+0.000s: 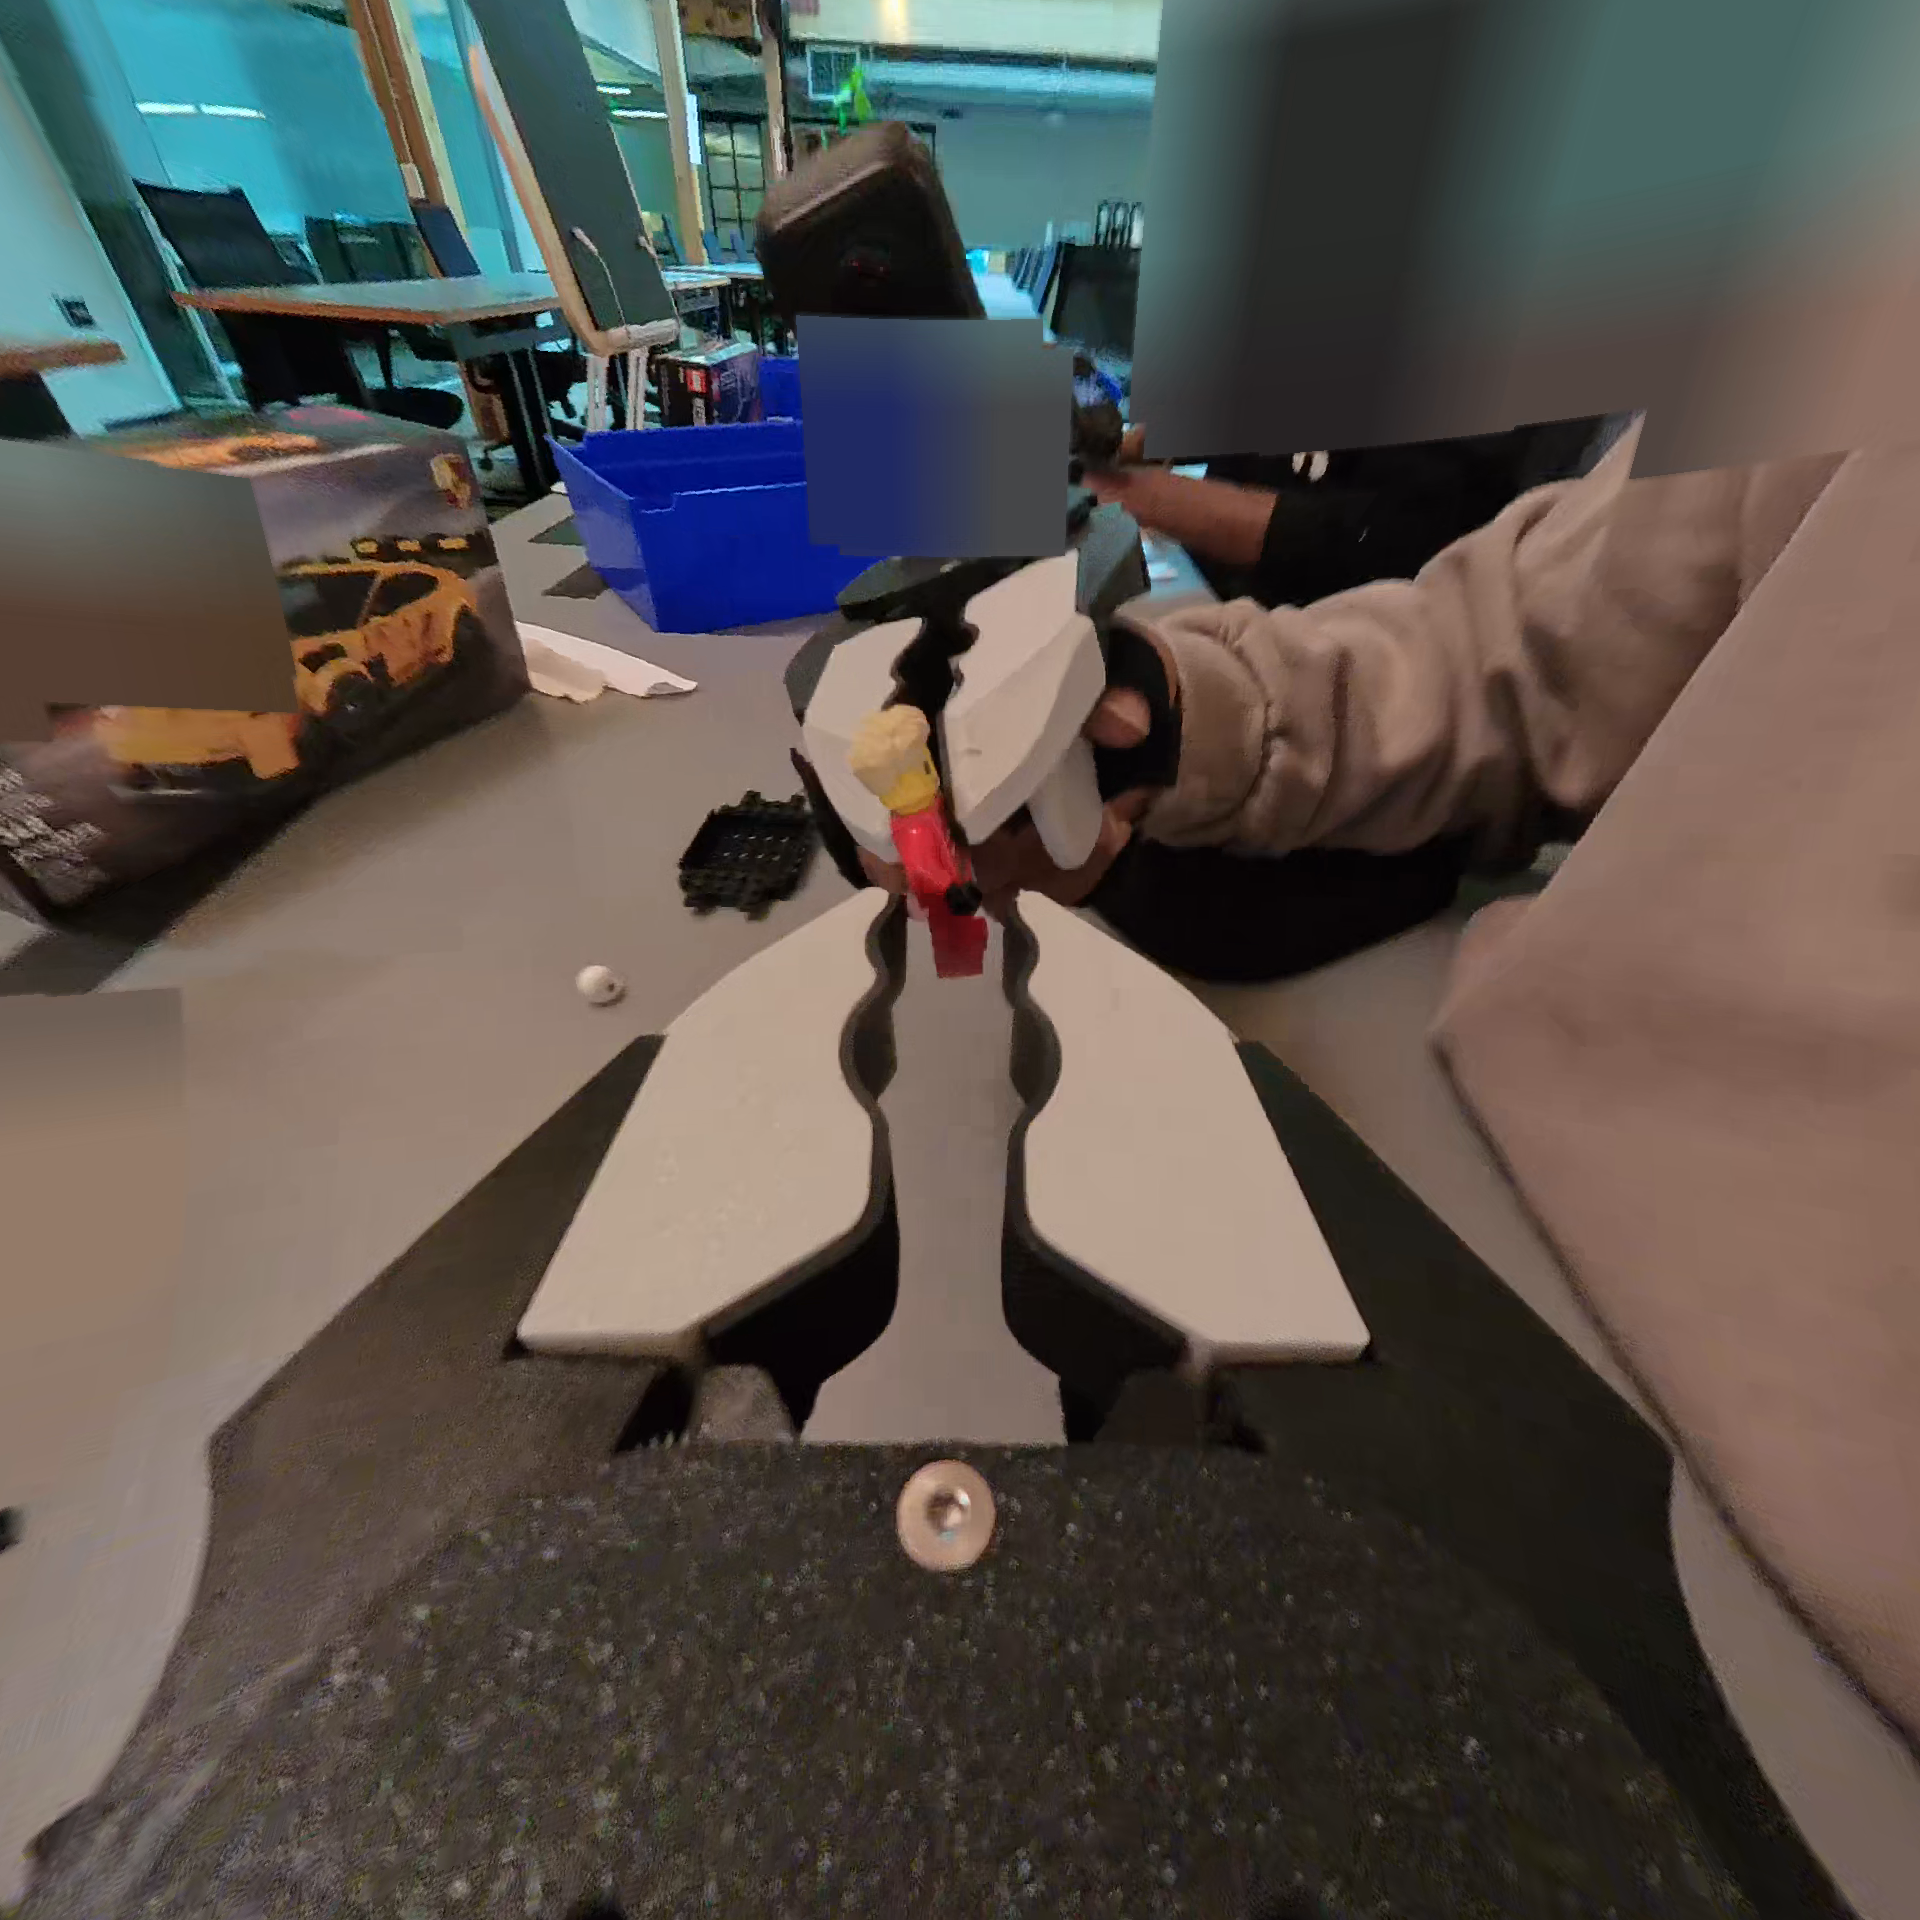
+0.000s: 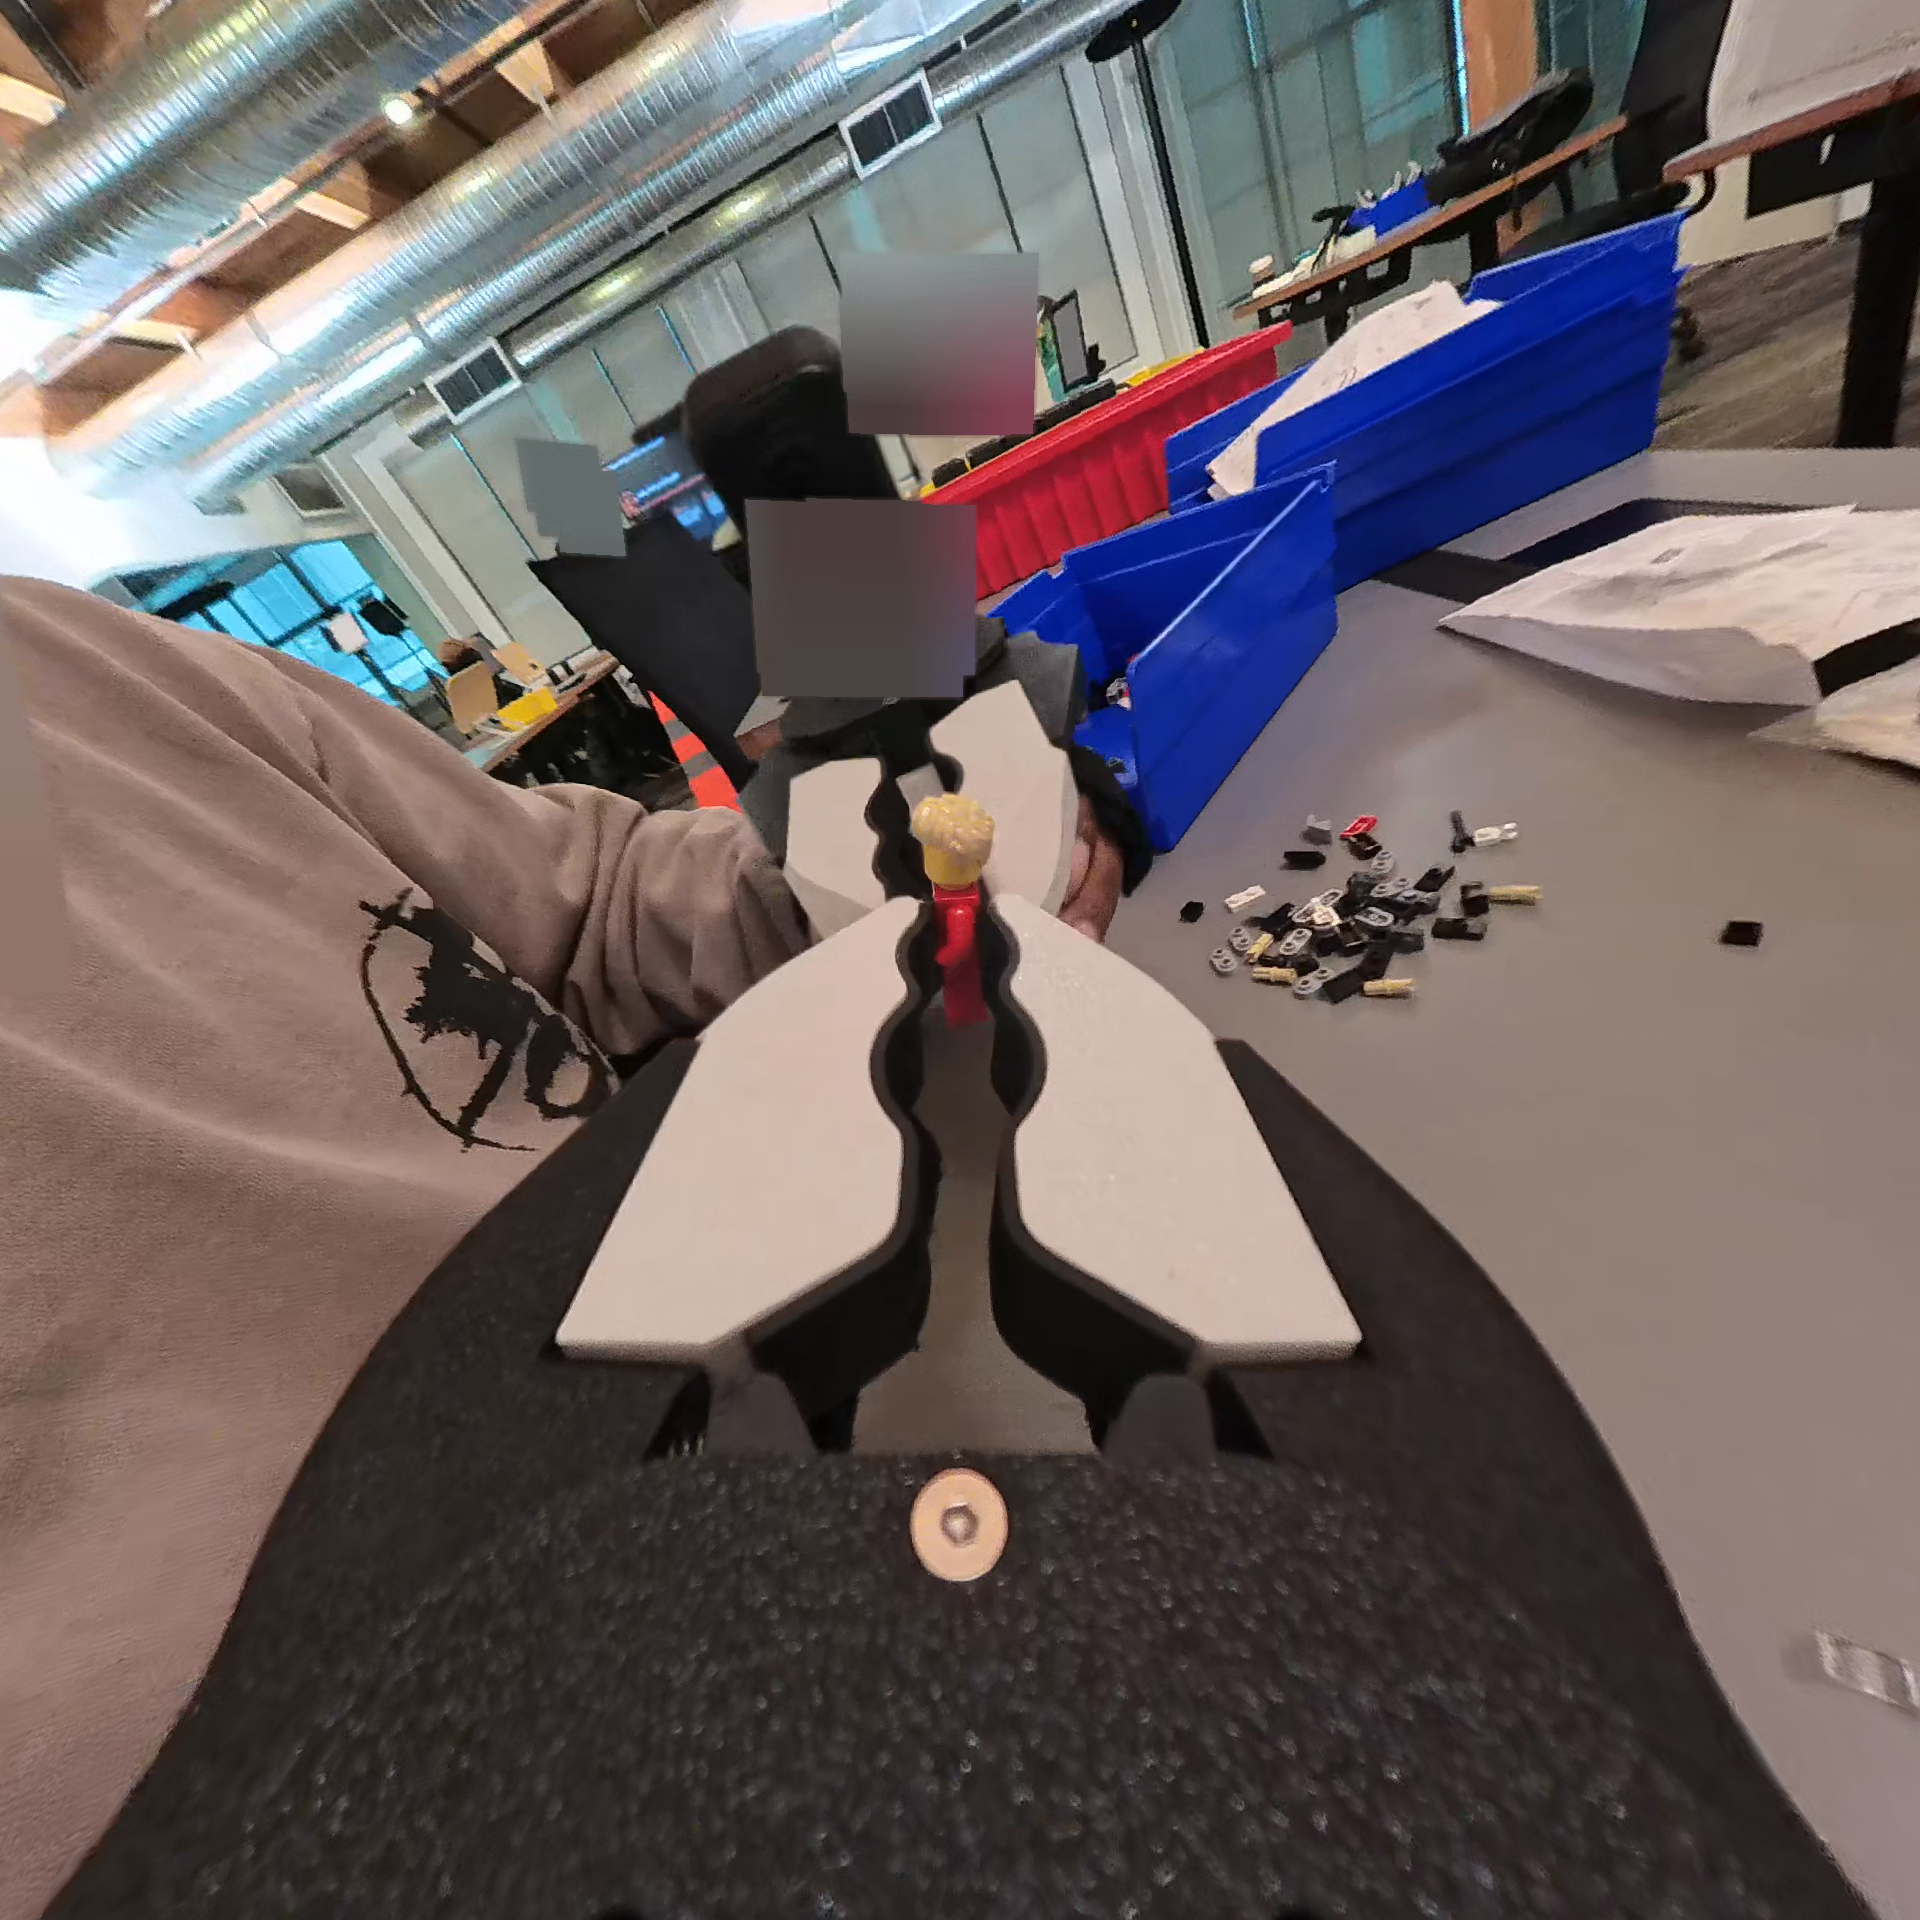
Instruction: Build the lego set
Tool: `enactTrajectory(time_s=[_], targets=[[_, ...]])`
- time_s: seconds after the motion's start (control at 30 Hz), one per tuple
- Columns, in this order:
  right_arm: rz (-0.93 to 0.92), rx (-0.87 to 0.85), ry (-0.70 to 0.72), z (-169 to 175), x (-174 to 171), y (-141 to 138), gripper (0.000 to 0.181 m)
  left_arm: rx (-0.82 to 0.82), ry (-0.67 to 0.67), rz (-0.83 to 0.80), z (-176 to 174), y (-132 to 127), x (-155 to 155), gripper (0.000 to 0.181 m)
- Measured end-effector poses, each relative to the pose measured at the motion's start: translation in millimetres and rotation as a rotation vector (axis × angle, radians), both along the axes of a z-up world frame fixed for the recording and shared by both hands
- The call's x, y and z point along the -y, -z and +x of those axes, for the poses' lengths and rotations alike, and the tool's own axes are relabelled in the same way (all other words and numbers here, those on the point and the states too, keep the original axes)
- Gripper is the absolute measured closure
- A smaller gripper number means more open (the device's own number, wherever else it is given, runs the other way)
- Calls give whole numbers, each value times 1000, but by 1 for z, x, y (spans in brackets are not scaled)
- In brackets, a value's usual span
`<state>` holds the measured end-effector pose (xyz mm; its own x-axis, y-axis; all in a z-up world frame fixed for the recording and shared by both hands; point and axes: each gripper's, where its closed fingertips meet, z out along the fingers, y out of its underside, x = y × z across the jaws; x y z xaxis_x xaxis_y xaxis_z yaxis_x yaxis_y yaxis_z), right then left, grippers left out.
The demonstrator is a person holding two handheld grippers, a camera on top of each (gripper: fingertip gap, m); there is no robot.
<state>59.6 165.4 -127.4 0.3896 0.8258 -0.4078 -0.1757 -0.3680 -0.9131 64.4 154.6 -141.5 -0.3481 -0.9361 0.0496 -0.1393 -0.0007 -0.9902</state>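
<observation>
Standing between 2 facing grippers, a minifigure (image 2: 958, 935) of glossy plastic, with ridged tan hair, a yellow head and a red body, has its long axis nearly upright, head topmost. The right gripper (image 2: 954, 940) has its matte white, wavy-edged jaws pinching the red body. The left gripper (image 1: 951, 914) has its jaws narrowly parted around the red legs; I cannot tell whether they touch. On the smooth grey table (image 2: 1558, 1143) lie a scatter of small black, grey and tan pieces (image 2: 1351, 935), a black studded plate (image 1: 748, 852) and a printed cardboard box (image 1: 395, 623) showing a yellow car and a crest.
</observation>
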Motion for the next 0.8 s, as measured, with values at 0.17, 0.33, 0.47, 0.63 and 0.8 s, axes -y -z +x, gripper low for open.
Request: enactTrajectory(time_s=[0.17,0.33,0.47,0.63,0.8], targets=[[44,20,1,-2,2,-2,174,-6,-1,-41,5,1,5,168],[64,22,-7,-3,4,-4,174,-7,28,-117,4,-2,7,172],[111,49,-8,-3,7,-6,174,9,30,-105,4,-5,9,172],[161,95,-3,-3,9,-8,174,29,36,-136,4,-8,11,174],[255,188,29,0,10,-12,160,14,56,-178,4,-11,13,174]])
